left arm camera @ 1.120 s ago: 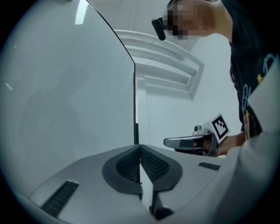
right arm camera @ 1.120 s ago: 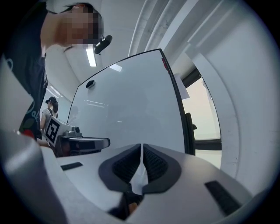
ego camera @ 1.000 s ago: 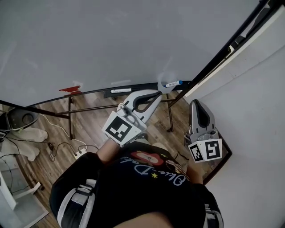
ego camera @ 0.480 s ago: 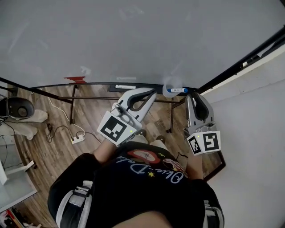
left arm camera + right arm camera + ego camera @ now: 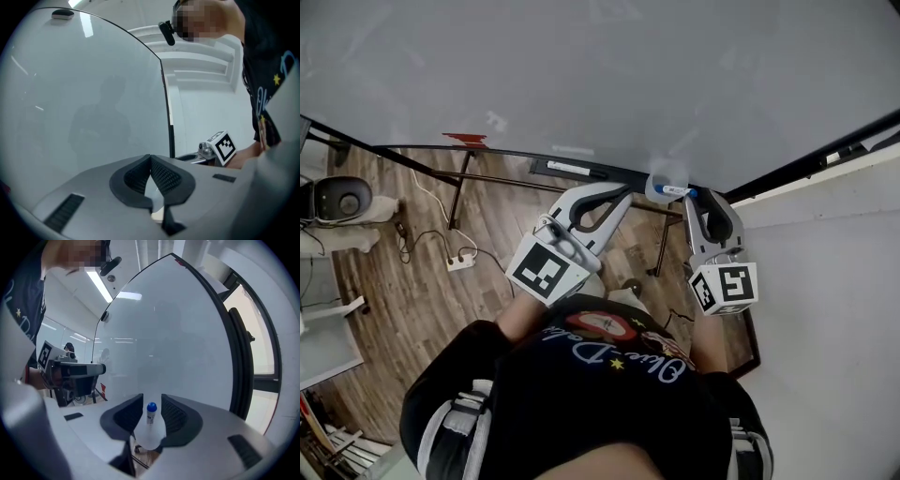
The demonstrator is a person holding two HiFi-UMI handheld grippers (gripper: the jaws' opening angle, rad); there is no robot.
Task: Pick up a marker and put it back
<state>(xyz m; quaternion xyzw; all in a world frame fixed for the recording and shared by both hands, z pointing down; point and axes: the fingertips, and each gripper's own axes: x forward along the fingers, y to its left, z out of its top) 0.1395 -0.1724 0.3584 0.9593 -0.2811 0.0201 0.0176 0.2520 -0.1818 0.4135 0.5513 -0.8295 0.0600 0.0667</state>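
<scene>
Before you a broad whiteboard (image 5: 581, 75) in a black frame, beneath it wood-plank floor (image 5: 412, 281), a white power strip (image 5: 457, 262) with trailing cables, to your right a plain white wall (image 5: 825, 328), a ceiling strip light (image 5: 101, 286) overhead.

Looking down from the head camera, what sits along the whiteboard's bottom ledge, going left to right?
red object → white pen-like item → blue-capped marker

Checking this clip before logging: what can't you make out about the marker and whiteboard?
Blue-capped marker: lower barrel hidden in the pale holder, right gripper view.
White stick on the tray: marker or not, too small, head view.
Whiteboard: top cut off by the frame edge, head view.
</scene>
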